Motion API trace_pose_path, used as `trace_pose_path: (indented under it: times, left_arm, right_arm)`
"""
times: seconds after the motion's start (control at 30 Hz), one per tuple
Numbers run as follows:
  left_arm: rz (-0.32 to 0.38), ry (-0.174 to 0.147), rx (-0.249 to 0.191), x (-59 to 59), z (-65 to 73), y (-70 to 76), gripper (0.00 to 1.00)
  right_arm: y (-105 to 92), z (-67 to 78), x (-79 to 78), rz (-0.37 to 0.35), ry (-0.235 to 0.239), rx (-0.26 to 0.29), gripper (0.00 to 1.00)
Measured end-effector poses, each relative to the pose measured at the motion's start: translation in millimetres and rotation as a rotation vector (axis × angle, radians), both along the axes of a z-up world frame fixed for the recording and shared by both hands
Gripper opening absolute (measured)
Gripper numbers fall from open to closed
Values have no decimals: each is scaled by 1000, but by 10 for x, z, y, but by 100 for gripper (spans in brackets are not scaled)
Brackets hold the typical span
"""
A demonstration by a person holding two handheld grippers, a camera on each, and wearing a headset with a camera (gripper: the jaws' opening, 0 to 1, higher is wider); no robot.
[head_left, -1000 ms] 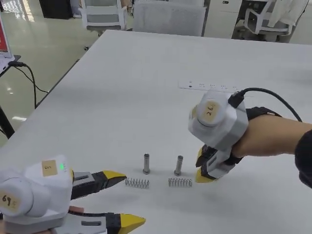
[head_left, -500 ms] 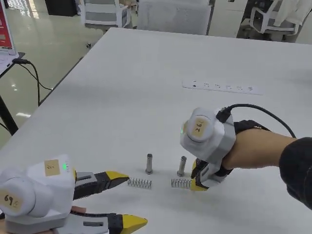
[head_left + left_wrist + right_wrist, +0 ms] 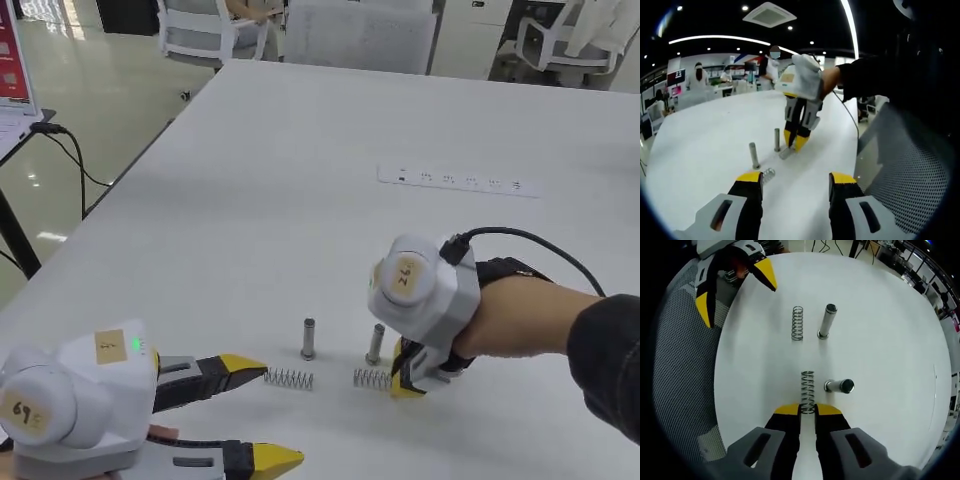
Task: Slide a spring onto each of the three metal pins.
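Observation:
Two metal pins (image 3: 308,338) (image 3: 376,343) stand upright on the white table (image 3: 300,200). In front of each lies a spring (image 3: 289,378) (image 3: 370,378). My right gripper (image 3: 408,378) points down at the right spring, its jaws shut on that spring's near end (image 3: 807,390), beside the nearer pin (image 3: 840,386). The far pin (image 3: 826,321) and the other spring (image 3: 797,322) lie beyond. My left gripper (image 3: 262,412) rests open at the near left, one fingertip (image 3: 750,176) close to the left spring (image 3: 768,174); the right gripper (image 3: 794,141) faces it.
A white power strip (image 3: 460,181) lies farther back on the table. The table's left edge (image 3: 130,170) drops to the floor, with a black cable (image 3: 70,150) there. Office chairs (image 3: 210,30) stand beyond the far edge.
My right gripper has come down and to the left, from beside the right pin onto the right spring's end. The left gripper has stayed where it was.

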State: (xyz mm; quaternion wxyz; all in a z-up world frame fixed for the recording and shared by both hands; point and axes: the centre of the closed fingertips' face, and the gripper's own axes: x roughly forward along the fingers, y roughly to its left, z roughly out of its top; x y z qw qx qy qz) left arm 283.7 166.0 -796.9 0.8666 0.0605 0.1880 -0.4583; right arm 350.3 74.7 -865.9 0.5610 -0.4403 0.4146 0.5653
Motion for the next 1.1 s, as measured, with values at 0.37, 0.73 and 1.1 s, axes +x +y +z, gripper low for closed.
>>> trace_pose_path:
  times: [0.37, 0.73, 1.1]
  left_arm:
    - [-65, -9, 42, -46, 22, -77, 46]
    - [-165, -52, 65, 63, 249, -267, 44]
    - [-277, -69, 72, 65, 334, -553, 38]
  right_arm:
    - [-32, 284, -257, -6, 59, 41, 7]
    - [-14, 594, -443, 19, 45, 79, 7]
    - [34, 692, -550, 42, 36, 98, 7]
